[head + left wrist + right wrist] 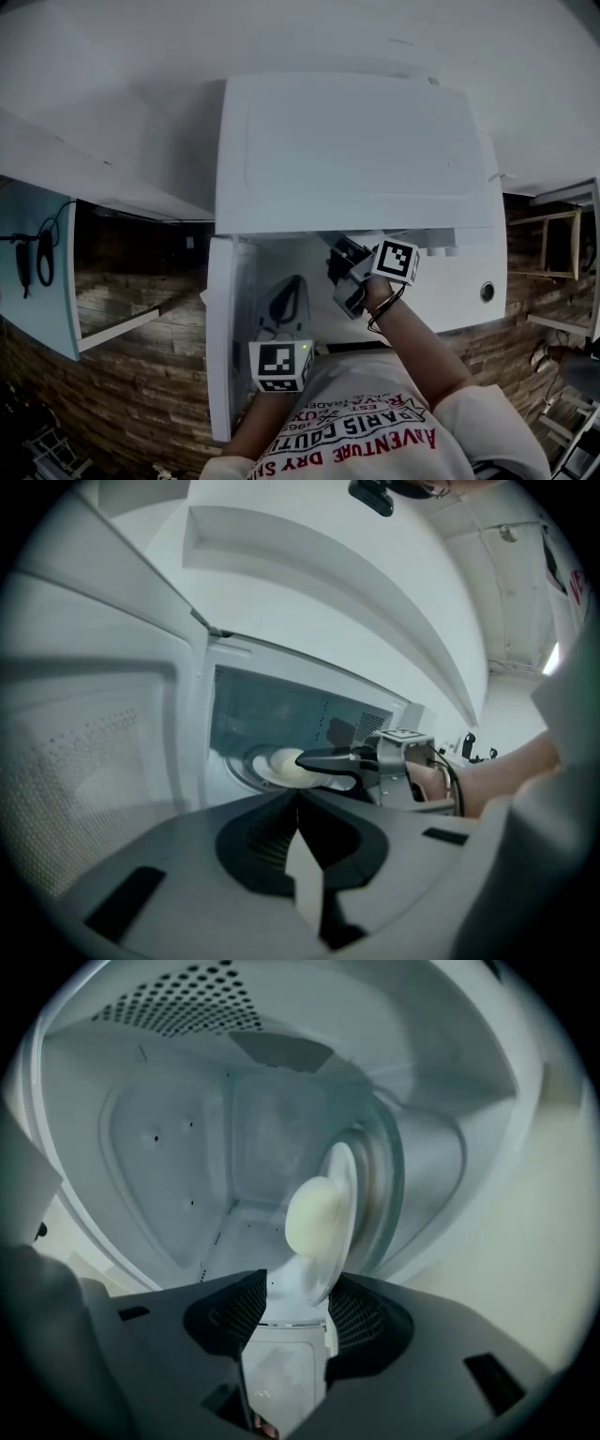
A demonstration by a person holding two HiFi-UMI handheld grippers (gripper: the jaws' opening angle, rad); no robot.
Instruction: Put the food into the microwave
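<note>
While its door [221, 337] stands swung out to the left, the white microwave [356, 150] shows you its pale inside, with vent holes in one wall. On its floor lies the glass turntable [246, 761], and on that sits a small white plate [343, 1180]. The food [314, 1215], a pale rounded lump that could be a bun, though the dim light makes it hard to say, rests on the middle of the plate, so it is already inside the oven.

Your right gripper [300, 1283] reaches in through the opening. Its jaws stand apart with the near rim of the plate between them. The gap on the left is plain. On the other side the rim lies close against the jaw, and you cannot tell whether it touches. The pads do not clamp the plate.

Your left gripper [298, 799] hangs outside the oven, low and just beside the open door, pointing toward the opening. Its jaws are closed together with nothing between them.
</note>
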